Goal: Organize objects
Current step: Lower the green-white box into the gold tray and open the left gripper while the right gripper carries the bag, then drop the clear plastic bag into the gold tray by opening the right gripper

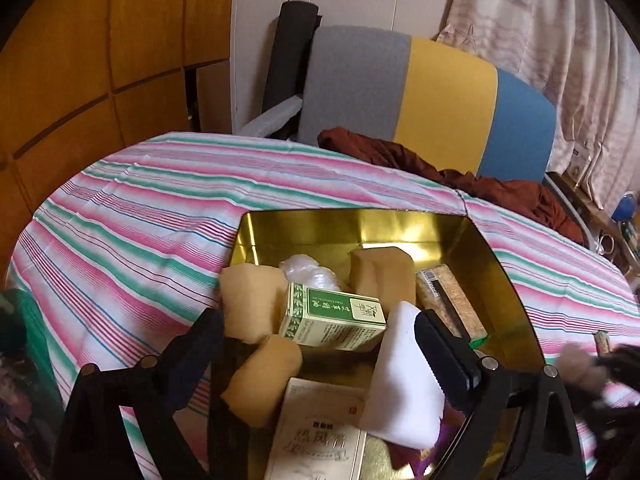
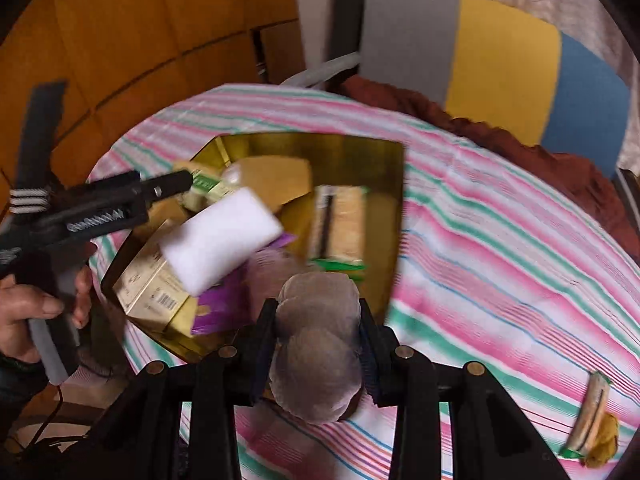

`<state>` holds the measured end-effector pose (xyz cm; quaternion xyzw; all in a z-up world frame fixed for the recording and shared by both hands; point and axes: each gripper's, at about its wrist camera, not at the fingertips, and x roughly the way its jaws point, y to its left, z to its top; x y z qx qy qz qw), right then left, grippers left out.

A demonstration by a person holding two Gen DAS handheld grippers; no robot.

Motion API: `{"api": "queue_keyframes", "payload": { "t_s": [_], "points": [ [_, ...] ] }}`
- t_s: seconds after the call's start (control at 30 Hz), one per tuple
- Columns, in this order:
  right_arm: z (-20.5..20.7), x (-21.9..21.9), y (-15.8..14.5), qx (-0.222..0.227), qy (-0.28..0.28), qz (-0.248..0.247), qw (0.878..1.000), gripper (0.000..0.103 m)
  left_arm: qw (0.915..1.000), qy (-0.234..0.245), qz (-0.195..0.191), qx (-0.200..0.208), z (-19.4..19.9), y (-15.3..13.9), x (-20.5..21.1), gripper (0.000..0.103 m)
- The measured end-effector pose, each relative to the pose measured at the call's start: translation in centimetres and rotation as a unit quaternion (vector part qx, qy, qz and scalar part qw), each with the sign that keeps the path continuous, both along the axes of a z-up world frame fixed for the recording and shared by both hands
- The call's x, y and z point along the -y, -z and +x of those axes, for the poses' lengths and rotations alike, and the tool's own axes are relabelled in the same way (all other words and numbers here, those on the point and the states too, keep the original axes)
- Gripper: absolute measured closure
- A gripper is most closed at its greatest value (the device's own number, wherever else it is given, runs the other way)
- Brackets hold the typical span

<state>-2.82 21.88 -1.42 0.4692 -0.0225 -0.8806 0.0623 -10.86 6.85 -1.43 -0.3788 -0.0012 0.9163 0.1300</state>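
My left gripper [image 1: 320, 344] hangs over the gold tin [image 1: 500, 264] with its jaws spread wide — the white sponge [image 1: 400, 376] lies loose between them, on the boxes inside. The right wrist view shows what the left cannot: a hand [image 2: 28, 312] on that gripper's handle. My right gripper [image 2: 318, 344] pinches a greyish wrapped bundle [image 2: 320, 352] at the tin's near edge — only a blur in the left view. Far right on the striped bench [image 2: 500, 248] lies a small packet [image 2: 592, 412].
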Motion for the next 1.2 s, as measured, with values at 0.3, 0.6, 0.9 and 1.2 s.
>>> {"api": "queue_keyframes", "payload": {
  "t_s": [0.3,0.6,0.9,1.2],
  "points": [
    [-0.3,0.6,1.9,0.014,0.009,-0.009,1.000,0.053,0.9995,0.003,0.018,-0.025,2.7,-2.0,1.1,0.005],
    [1.8,-1.7,0.2,-0.009,0.042,-0.021,0.999,0.052,0.9987,0.032,0.006,-0.038,5.3,-2.7,-0.8,0.003],
    [6.3,-12.6,-1.7,-0.019,0.179,-0.015,0.984,0.050,0.9914,0.119,0.012,-0.052,7.4,-4.1,-6.1,0.003],
    [13.9,-27.4,-1.9,0.001,0.396,-0.006,0.918,0.039,0.9721,0.229,0.032,-0.036,9.7,-4.8,-14.1,0.003]
  ]
}}
